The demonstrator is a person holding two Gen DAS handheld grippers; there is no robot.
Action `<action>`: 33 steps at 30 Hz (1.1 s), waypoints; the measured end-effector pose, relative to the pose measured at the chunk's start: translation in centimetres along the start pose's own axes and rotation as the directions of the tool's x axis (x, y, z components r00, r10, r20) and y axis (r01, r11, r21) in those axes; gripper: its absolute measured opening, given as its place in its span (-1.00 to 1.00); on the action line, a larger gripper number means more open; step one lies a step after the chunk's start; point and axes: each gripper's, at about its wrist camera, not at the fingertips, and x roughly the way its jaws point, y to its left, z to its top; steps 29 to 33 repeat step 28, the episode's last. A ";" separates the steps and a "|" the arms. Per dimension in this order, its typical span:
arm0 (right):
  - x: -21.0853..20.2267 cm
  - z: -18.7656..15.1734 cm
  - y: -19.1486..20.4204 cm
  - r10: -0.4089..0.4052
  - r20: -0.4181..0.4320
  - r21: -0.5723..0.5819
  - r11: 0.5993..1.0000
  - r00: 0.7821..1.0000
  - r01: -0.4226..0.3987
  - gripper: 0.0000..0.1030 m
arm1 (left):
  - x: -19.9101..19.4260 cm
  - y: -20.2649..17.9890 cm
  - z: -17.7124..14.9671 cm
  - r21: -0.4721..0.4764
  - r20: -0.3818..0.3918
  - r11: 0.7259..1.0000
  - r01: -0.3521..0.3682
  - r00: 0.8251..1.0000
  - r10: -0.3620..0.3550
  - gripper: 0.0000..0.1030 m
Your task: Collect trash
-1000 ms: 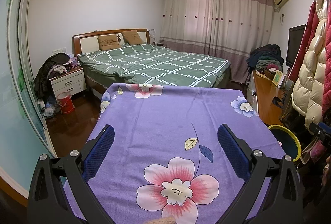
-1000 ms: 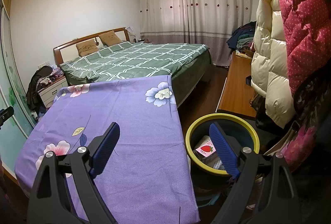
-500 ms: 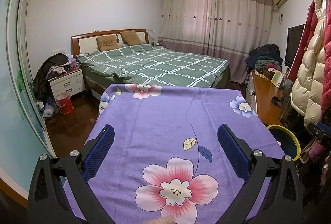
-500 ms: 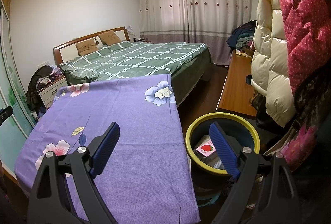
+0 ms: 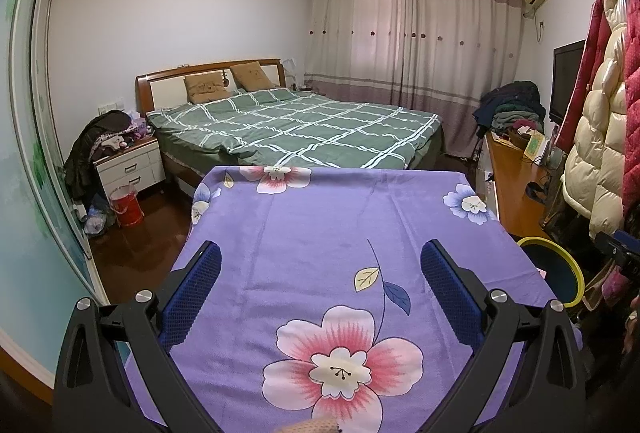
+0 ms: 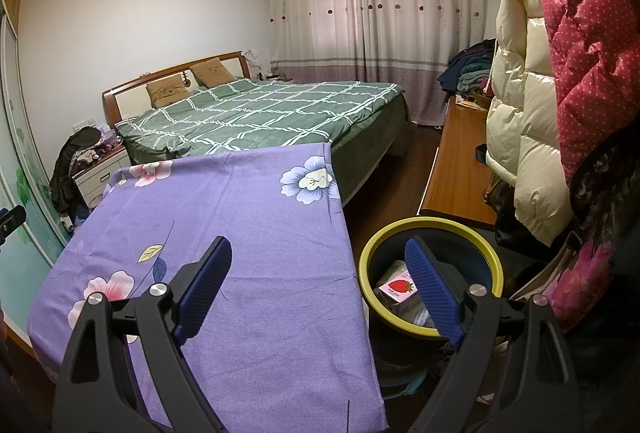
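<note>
1. Left wrist view: nothing has shifted since a second ago. The left gripper (image 5: 320,265) hangs with jaws spread wide and empty above the purple floral cloth (image 5: 320,217); the bin (image 5: 560,265) peeks out at the cloth's right edge.
2. Right wrist view: equally unchanged. The right gripper (image 6: 318,265) gapes wide, holding nothing, straddling the cloth's right edge. The yellow-rimmed bin (image 6: 430,223) holds a strawberry carton (image 6: 396,287). Hanging coats (image 6: 528,137) crowd the right.

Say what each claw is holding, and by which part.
Nothing. The left claw and right claw are both open and empty.
</note>
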 end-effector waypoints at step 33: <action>9.9 2.1 3.1 0.071 -0.112 -0.019 0.997 0.991 -0.073 0.87 | 12.4 1.1 2.2 0.053 -0.127 0.995 -0.083 0.988 0.090 0.91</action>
